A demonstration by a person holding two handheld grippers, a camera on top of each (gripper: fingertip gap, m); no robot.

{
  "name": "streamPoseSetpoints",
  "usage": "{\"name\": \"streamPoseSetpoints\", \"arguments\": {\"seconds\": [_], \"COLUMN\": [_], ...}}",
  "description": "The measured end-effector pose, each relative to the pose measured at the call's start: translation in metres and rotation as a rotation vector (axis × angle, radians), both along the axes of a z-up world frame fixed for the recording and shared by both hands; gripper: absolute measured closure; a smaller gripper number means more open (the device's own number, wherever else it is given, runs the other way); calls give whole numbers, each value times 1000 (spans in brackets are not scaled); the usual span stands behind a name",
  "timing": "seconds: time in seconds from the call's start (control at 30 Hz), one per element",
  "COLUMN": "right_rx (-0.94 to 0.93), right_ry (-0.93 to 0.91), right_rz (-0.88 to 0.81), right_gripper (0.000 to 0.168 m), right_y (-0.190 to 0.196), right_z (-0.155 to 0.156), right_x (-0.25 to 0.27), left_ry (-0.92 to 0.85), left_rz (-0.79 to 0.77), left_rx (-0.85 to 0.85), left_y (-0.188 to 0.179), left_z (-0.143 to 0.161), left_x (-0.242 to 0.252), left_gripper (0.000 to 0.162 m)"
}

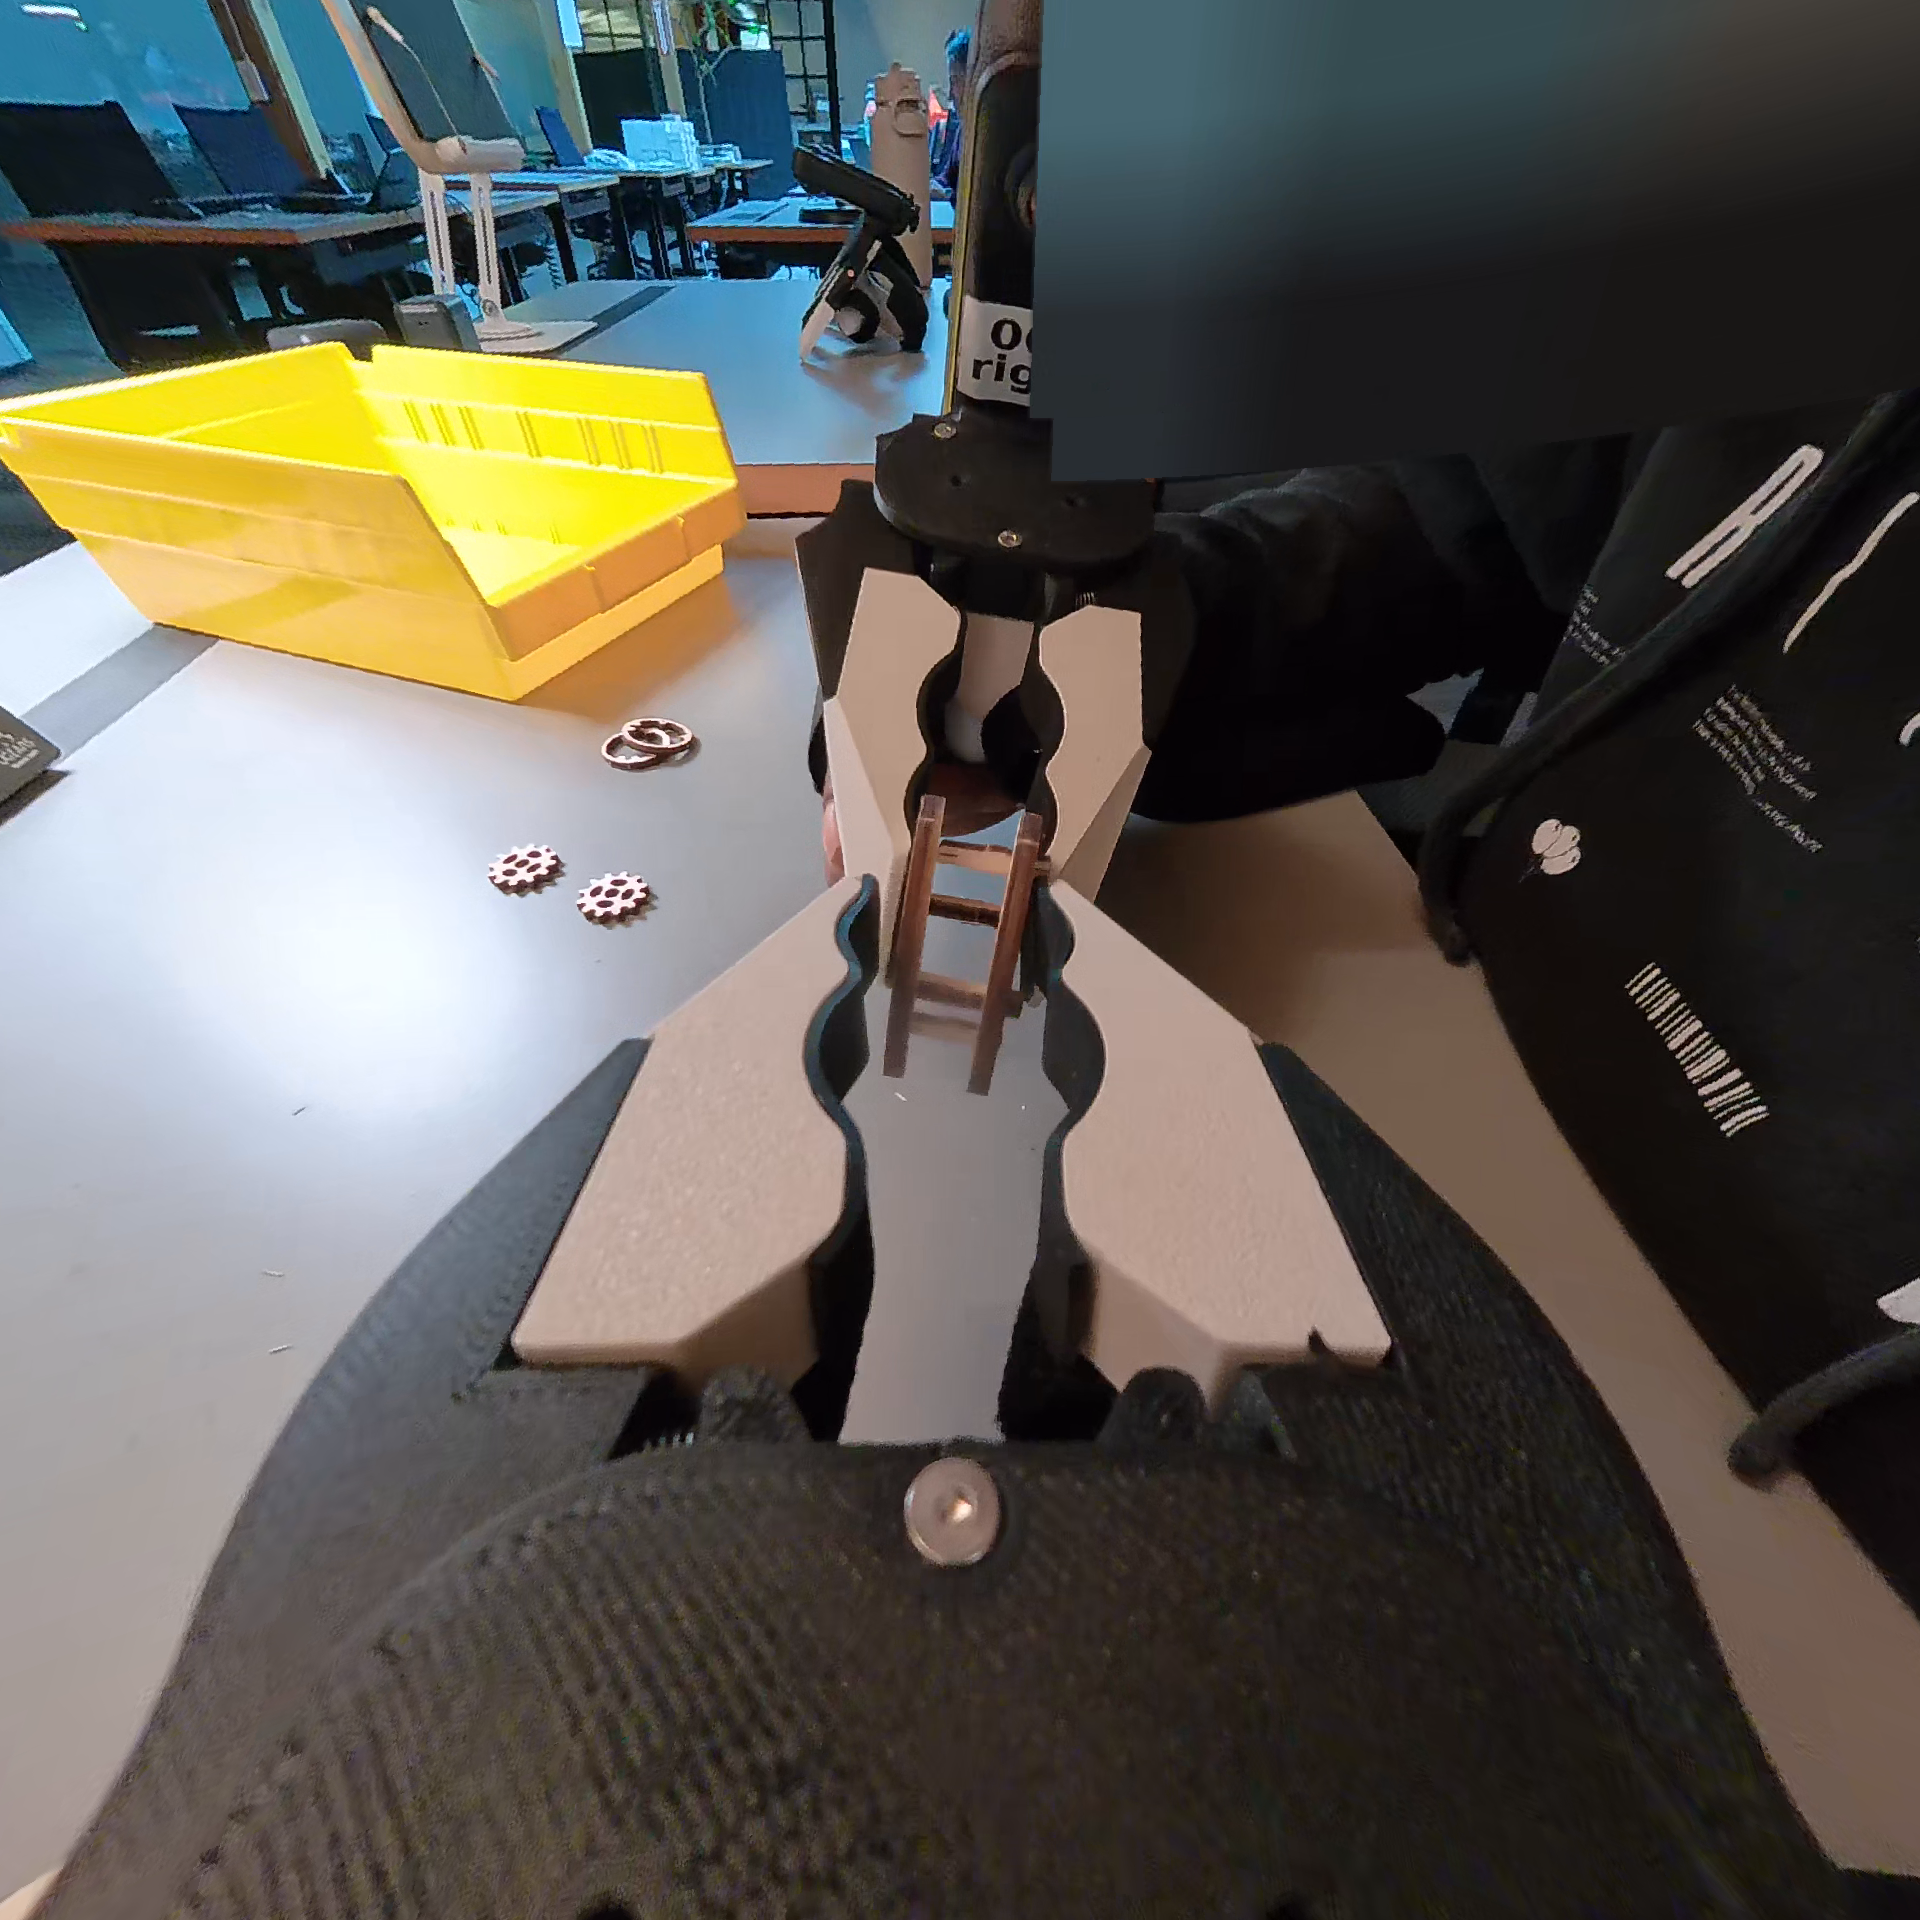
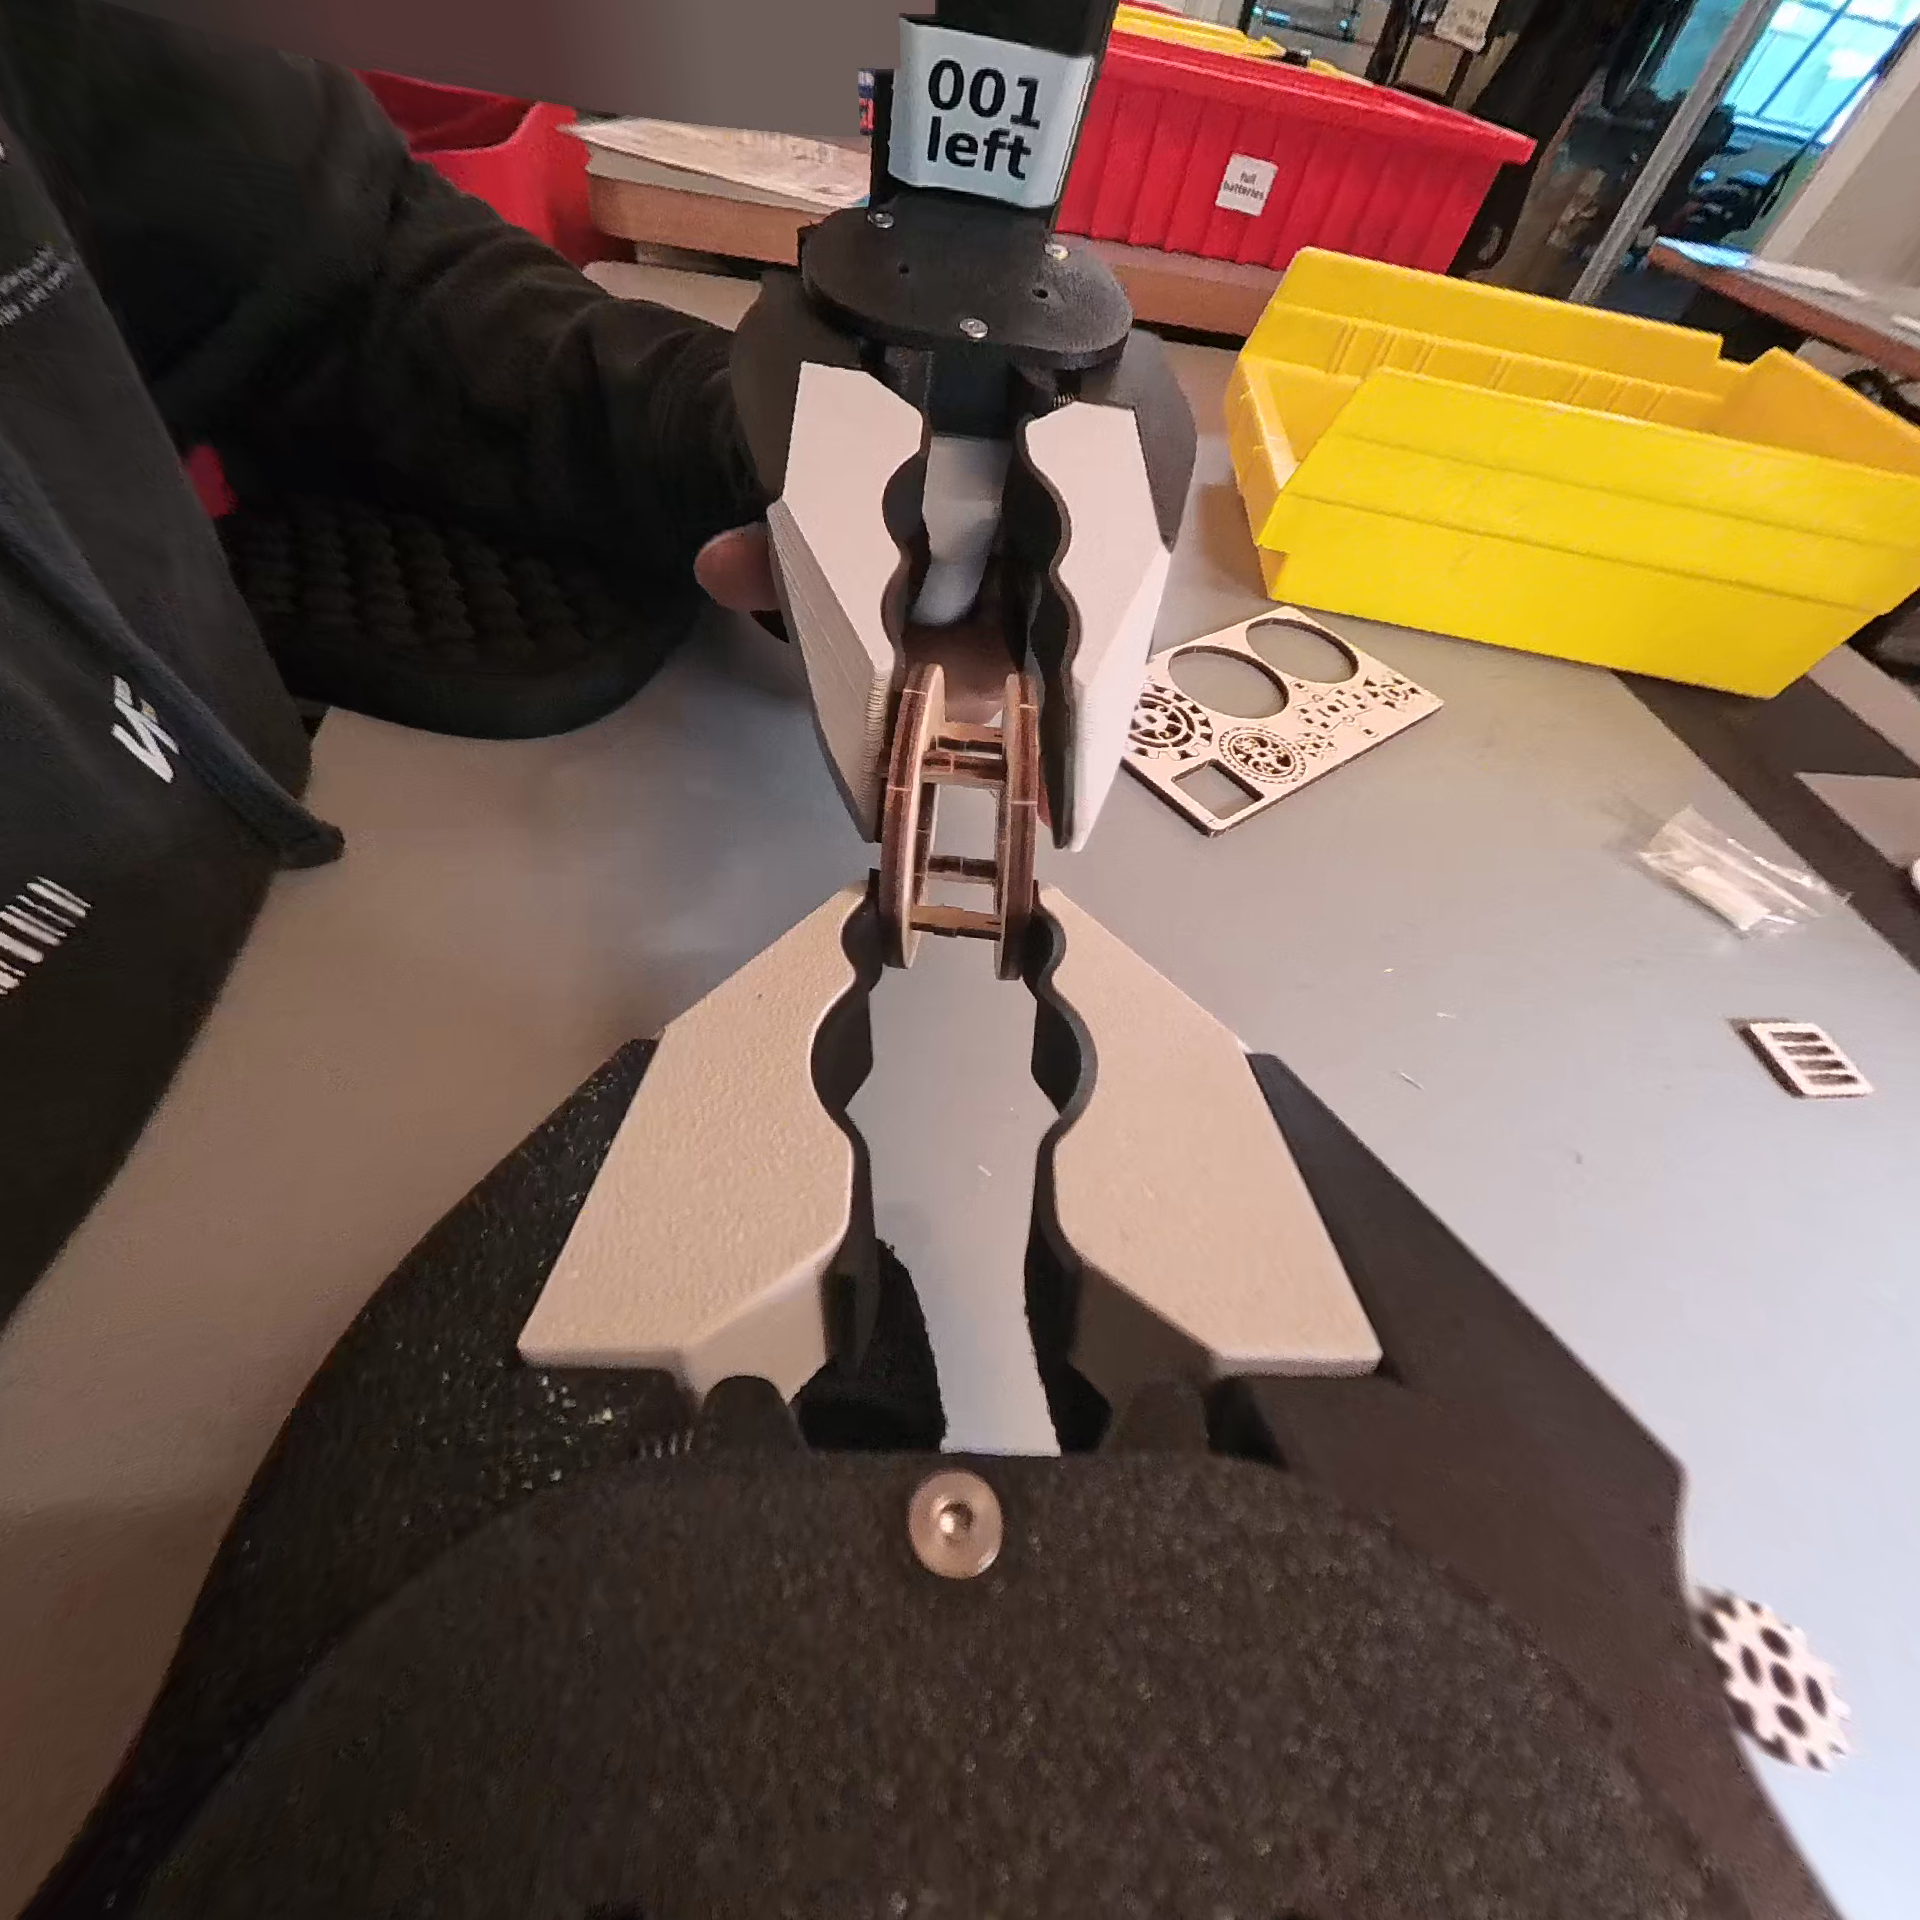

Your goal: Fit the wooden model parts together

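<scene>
A small wooden wheel frame [image 1: 951, 989], two round discs joined by cross rungs, hangs above the grey table [image 1: 312, 1039] between both grippers. My left gripper [image 1: 961, 920] is shut on its near end, fingertips pressing the two discs. My right gripper [image 1: 977, 831] comes from the opposite side and is shut on the far end. In the right wrist view the same frame [image 2: 910, 831] sits between my right gripper [image 2: 956, 930] and the left gripper [image 2: 971, 821]. A gloved hand holds each gripper.
Two wooden gears [image 1: 569, 881] and two wooden rings [image 1: 646, 743] lie on the table to the left, in front of a yellow bin [image 1: 416, 499]. The right wrist view shows a cut-out wooden sheet [image 2: 1278, 717], a slotted piece [image 2: 1806, 1070], a plastic bag [image 2: 1725, 883], a gear [image 2: 1766, 1694] and red bins [image 2: 1247, 156]. Less than 4 cm separates the two grippers' tips.
</scene>
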State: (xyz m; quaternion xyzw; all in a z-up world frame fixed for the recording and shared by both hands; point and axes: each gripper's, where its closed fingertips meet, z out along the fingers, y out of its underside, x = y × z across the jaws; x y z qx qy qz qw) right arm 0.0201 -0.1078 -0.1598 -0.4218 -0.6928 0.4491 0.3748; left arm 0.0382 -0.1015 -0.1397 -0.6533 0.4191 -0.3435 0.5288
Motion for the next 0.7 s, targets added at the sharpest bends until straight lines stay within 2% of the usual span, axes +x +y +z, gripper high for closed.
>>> {"name": "streamPoseSetpoints", "arguments": {"seconds": [0.1, 0.2, 0.7], "right_rx": [-34, -36, 60], "right_ry": [-24, -26, -66], "right_rz": [-10, -4, -46], "right_gripper": [145, 145, 145], "right_y": [2, 0, 3], "right_z": [-3, -3, -9], "right_x": [-1, -1, -3], "left_ry": [-46, -30, -8], "left_rz": [-36, -17, -38], "left_rx": [-50, -38, -74], "left_y": [-4, -1, -1], "left_z": [3, 1, -5], "left_x": [2, 1, -1], "left_gripper": [126, 136, 137]}}
